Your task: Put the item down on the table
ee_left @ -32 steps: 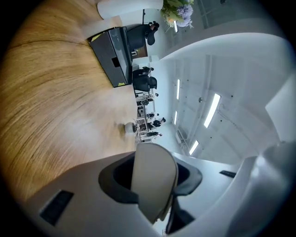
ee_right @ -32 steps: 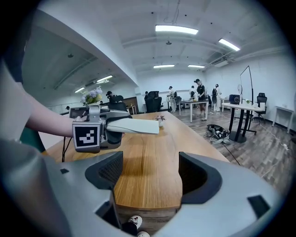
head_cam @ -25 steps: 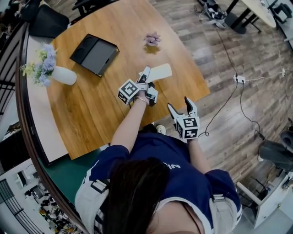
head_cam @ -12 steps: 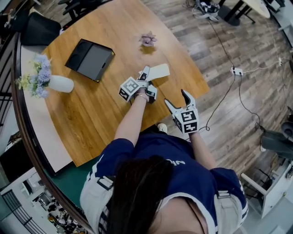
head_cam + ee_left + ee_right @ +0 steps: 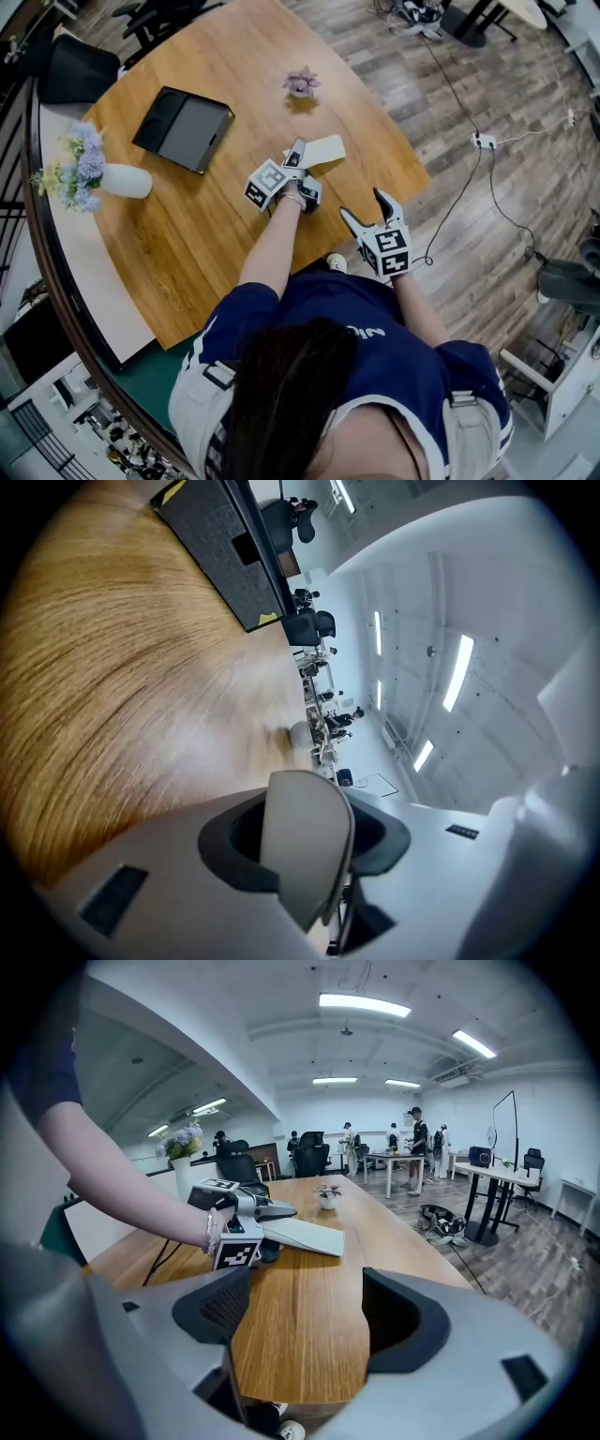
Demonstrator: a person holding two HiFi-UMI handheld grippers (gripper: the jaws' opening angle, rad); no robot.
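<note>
A flat, pale beige pad sticks out from my left gripper, which is shut on its near edge. The pad hangs low over the wooden table, near the right edge; I cannot tell whether its far end touches the wood. In the left gripper view the pad stands edge-on between the jaws of the left gripper. The right gripper view shows the pad and the left gripper from the side. My right gripper is open and empty, just off the table's near edge, as its own view also shows.
A black flat case lies at the table's far left. A white vase with flowers stands by the left edge, and a small pink plant at the far side. A power strip and cables lie on the floor to the right.
The left gripper and the pad stay almost where they were over the table. The right gripper has shifted slightly; the head view itself has drifted a little.
</note>
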